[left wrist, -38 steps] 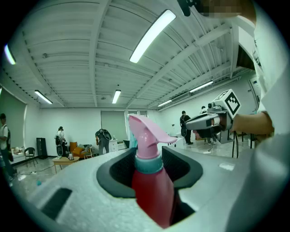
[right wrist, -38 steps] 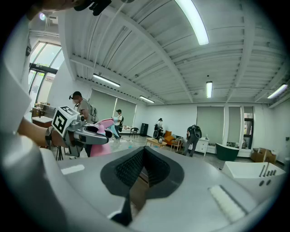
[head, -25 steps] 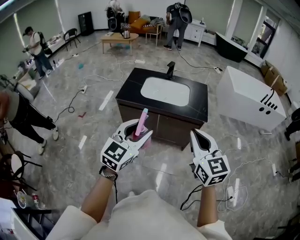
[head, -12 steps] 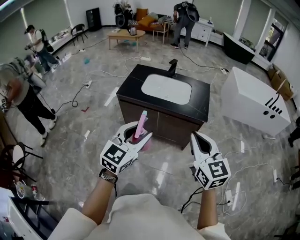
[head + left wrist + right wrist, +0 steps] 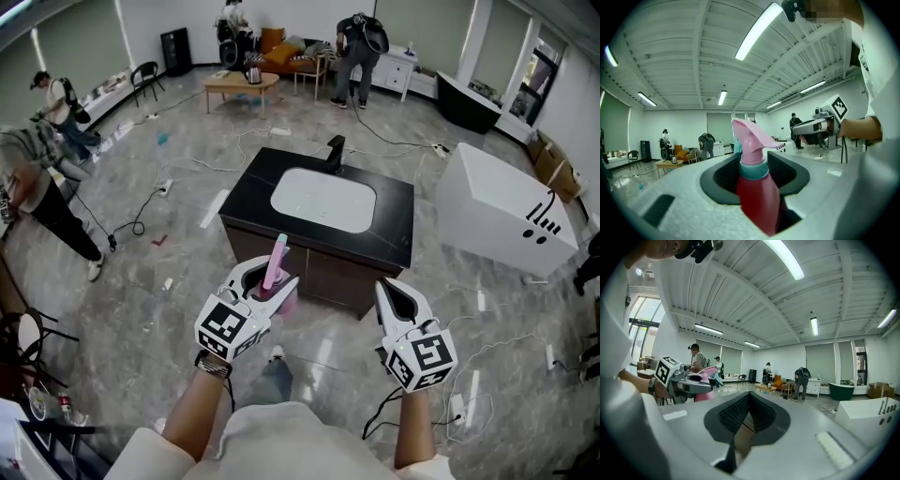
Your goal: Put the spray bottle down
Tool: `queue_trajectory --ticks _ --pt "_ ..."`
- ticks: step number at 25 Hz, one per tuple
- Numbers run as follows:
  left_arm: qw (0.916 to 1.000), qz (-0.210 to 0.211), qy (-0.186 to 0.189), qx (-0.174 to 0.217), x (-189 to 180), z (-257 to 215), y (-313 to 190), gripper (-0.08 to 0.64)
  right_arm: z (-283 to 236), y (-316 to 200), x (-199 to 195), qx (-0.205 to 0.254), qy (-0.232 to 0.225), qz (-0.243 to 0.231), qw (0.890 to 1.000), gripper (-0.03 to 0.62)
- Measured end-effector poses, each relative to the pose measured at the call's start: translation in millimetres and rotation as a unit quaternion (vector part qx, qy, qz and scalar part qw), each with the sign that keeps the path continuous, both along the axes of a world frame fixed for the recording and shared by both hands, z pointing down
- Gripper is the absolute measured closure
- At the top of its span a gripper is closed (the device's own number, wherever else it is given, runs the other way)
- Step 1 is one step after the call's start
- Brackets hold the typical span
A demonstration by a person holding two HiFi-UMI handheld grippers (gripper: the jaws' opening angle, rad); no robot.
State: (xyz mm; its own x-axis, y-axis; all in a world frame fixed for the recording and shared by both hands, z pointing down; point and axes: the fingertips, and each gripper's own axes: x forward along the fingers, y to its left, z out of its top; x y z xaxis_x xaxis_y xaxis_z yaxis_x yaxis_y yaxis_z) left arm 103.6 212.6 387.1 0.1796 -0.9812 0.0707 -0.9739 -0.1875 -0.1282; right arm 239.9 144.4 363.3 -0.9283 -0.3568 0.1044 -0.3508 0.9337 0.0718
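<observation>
spray bottle (image 5: 275, 263) nearer sink cabinet (image 5: 390, 225), leg (image 5: 271, 378) appears

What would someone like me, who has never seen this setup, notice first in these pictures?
Most likely the pink-topped red spray bottle, held upright in the left tongs low in the head view. Just beyond it stands a black cabinet with a white sink set in its top, in the middle of a big room. The right tongs are shut, with nothing between them.

There is one red plastic spray bottle with a pink trigger head (image 5: 276, 258), and there are two white tongs: left tongs (image 5: 273, 275) and right tongs (image 5: 391, 292). The floor holds one black sink cabinet with a white basin (image 5: 253, 187), one black tap (image 5: 334, 150) and one low wooden table (image 5: 242, 82). Four people (image 5: 356, 39) are in the room.
</observation>
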Motion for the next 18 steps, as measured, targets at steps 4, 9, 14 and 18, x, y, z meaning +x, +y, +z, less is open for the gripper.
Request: queue_trajectory --ticks 4,9,14,18 --pt "0.9999 0.012 0.01 0.002 -40.7 0.6 -45.5 0.374 -6.2 -42.5 -32.3 0.003 0.001 0.027 1.0 0.586" --pt "0.9995 0.027 0.012 0.003 -87.2 -5.4 -94.3 0.374 -16.8 -86.5 -72.8 0.0 -0.002 0.053 0.999 0.586" --pt "0.9992 0.035 0.015 -0.006 -130.7 -0.8 -122.6 0.374 -11.7 -114.2 -112.3 -0.021 -0.004 0.068 0.997 0.586" --pt "0.9991 0.037 0.017 -0.01 -155.9 -0.3 -139.7 0.374 -10.4 -129.6 -132.2 -0.027 -0.001 0.076 0.997 0.586"
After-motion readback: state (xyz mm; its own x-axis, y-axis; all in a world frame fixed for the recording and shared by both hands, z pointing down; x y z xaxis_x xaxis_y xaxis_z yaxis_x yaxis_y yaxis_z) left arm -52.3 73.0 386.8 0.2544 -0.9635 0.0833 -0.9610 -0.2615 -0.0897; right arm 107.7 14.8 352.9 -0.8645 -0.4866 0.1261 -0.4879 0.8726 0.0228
